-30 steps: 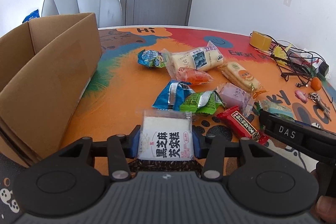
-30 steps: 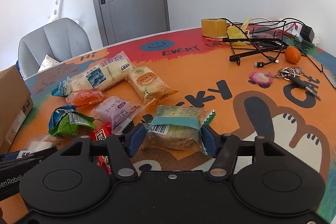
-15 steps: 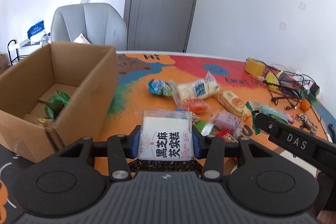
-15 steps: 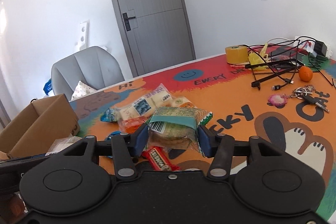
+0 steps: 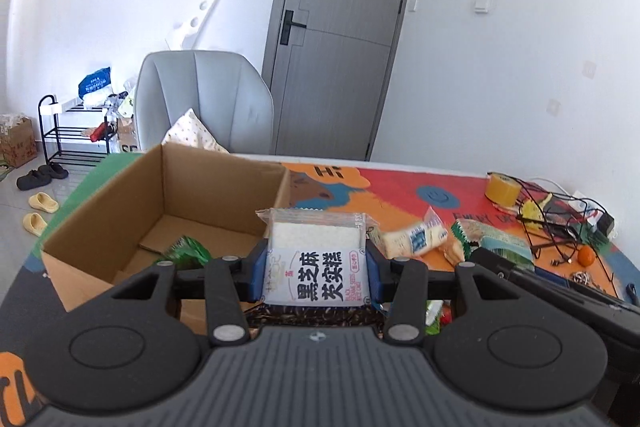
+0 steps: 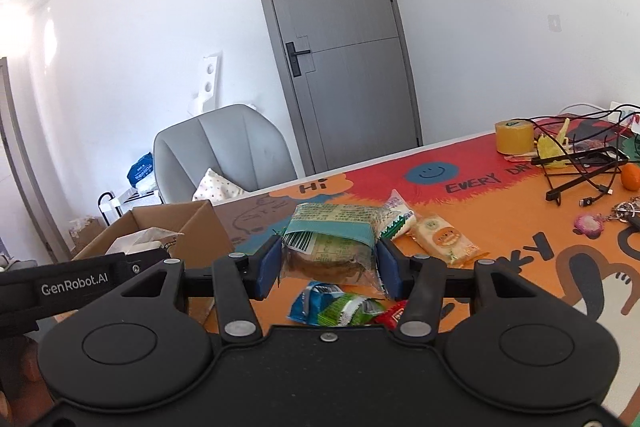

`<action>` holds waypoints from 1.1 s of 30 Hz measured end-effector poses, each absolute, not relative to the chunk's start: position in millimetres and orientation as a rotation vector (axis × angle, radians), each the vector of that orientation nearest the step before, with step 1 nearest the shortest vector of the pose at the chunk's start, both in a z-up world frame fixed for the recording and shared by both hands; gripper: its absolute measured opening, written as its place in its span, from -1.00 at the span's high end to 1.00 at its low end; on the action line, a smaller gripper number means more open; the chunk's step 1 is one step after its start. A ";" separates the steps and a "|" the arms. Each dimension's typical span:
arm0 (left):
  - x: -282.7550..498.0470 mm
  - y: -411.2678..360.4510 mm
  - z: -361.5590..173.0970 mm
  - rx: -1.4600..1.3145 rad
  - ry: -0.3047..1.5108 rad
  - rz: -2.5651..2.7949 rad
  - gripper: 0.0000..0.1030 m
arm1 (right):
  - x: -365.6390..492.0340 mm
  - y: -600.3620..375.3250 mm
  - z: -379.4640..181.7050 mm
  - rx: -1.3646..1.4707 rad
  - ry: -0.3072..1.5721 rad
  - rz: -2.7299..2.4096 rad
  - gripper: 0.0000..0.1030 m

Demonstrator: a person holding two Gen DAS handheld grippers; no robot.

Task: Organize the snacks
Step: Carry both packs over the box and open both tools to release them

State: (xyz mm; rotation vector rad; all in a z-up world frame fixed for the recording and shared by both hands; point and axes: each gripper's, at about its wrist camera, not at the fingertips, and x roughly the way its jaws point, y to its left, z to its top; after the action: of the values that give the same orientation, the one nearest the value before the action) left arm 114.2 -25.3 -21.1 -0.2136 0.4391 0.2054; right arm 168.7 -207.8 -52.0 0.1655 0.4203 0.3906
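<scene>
Snack packet in left gripper reads "BLACK SESAME SEEDS"

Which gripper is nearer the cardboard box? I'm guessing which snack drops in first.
Left. The left gripper is at the cardboard box rim; the right gripper hangs beside it over the table's snacks.

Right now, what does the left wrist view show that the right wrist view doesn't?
Left wrist only: the box's inside with a green packet, the left gripper shut on a white packet, and a shoe rack.
Right wrist only: the right gripper shut on a teal-banded packet, keys.
Both: chair, door, tape roll, orange.
</scene>
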 end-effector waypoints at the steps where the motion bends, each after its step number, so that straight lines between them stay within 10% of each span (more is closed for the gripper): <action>1: 113.4 -22.3 -18.6 -0.211 0.431 0.211 0.11 | 168.4 -203.9 -50.4 0.162 0.416 0.401 0.00; 33: 120.1 83.8 -22.7 -0.268 0.448 0.388 0.04 | 179.5 -90.9 -35.5 0.136 0.431 0.611 0.00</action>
State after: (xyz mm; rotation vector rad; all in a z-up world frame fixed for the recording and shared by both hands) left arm 120.1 83.8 -22.7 -0.2685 0.4477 0.3877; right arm 179.5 -90.9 -35.5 0.1356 0.4312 0.6113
